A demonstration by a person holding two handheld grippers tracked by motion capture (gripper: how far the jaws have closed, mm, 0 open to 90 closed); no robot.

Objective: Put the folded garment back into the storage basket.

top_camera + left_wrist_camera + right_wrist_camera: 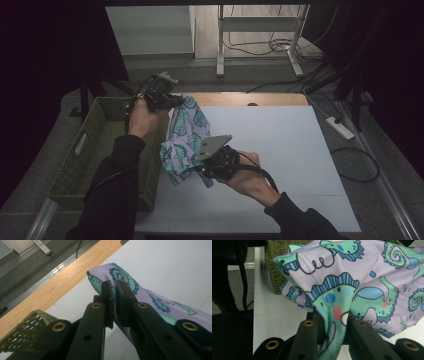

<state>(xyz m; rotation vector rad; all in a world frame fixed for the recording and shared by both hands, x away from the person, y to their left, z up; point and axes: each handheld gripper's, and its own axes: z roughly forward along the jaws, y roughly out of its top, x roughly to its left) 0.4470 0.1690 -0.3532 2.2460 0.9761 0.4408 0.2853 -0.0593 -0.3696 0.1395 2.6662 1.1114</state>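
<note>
Lilac dinosaur-print cloth (184, 140) hangs near the bench's left edge, left gripper (114, 293) and right gripper (332, 317) both clamped on it; the high view adds a green woven basket (95, 145).

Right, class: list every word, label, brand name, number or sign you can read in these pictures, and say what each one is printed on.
None: no readable text in any view.
The lilac cloth with green and blue dinosaur print carries pictures only, no lettering.
The green woven basket has a pale tag on its side, too small and blurred to read.
The black left gripper and black right gripper show no markings.
</note>
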